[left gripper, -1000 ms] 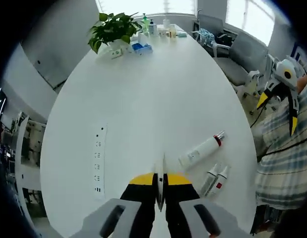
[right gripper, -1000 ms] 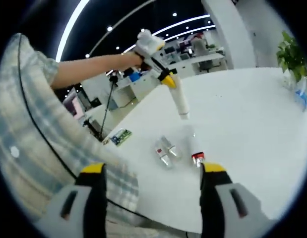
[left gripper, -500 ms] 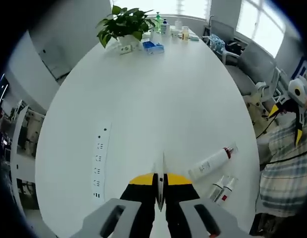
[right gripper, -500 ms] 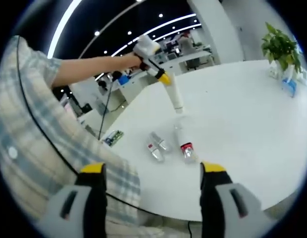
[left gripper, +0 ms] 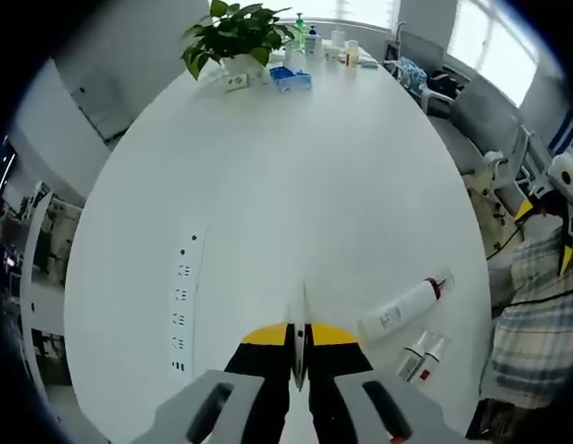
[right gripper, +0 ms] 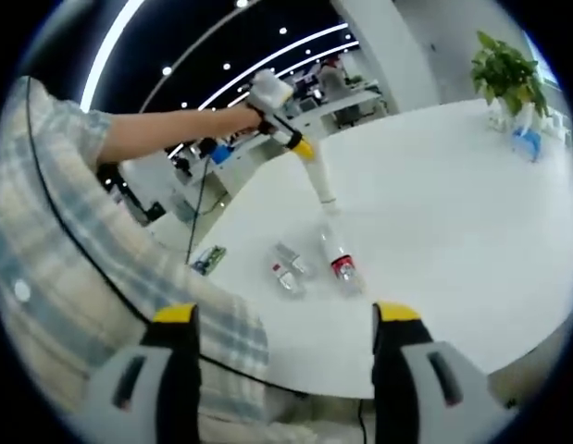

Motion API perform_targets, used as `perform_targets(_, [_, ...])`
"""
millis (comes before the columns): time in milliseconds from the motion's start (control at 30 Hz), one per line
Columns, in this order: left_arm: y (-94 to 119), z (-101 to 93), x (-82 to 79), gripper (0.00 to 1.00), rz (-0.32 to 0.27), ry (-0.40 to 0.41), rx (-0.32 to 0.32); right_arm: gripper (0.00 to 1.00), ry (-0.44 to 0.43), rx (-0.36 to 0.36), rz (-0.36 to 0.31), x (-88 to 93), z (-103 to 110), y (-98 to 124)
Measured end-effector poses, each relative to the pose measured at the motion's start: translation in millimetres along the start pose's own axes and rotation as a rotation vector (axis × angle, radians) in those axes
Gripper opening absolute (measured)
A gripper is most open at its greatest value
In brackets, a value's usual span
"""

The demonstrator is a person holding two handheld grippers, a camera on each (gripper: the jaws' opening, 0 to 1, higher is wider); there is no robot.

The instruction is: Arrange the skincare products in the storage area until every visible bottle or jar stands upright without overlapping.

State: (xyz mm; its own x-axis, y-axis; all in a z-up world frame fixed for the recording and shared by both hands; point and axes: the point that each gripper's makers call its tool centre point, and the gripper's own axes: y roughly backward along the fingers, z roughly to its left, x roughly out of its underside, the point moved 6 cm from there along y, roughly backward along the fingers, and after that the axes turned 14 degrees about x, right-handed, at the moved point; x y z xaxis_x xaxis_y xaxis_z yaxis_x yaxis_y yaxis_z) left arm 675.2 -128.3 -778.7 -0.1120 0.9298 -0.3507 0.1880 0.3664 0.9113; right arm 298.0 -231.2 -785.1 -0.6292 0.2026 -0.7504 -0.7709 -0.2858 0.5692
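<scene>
Still bare across most of its surface, the white oval table [left gripper: 295, 176] carries the skincare products near the edge closest to the person in the plaid shirt [right gripper: 73, 277], and none of them stands upright. Compared with a second ago, the left gripper view takes in more of the table, so the potted plant [left gripper: 232, 32] and the cluster of small bottles [left gripper: 328, 42] at the far end sit nearer the top of that view, while the products have slid toward its lower right; the products lie as they did, and the shift is the camera's. A white power strip [left gripper: 183, 305] lies flat to the left of the left gripper [left gripper: 299, 344], whose yellow-tipped jaws stay pressed together with nothing between them. The largest product, a long white tube [left gripper: 404, 309] with a red band at its silver cap, lies on its side, cap pointing toward the table edge. Just beside it, two small tubes [left gripper: 422, 354] with red marks lie flat, side by side and close together, whether touching cannot be told. In the right gripper view, the right gripper [right gripper: 281, 319] hangs above the table edge with its jaws held wide apart and empty, the fallen products lying on the table beyond them.
</scene>
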Motion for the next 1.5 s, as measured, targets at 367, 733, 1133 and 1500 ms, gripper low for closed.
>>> perform_targets(367, [3, 5.4, 1.9, 0.05, -0.026, 0.028, -0.007, 0.73, -0.011, 0.002, 0.008, 2.5, 0, -1])
perform_targets(733, [1, 4.7, 11.8, 0.07, 0.012, -0.052, -0.036, 0.73, -0.013, -0.014, 0.015, 5.2, 5, -7])
perform_targets(1133, [5, 3.7, 20.0, 0.3, 0.012, -0.052, -0.072, 0.74, -0.036, -0.025, 0.011, 5.9, 6, -9])
perform_targets(1500, [61, -16.8, 54.2, 0.39, -0.23, 0.009, -0.182, 0.83, -0.025, -0.164, 0.011, -9.4, 28, -31])
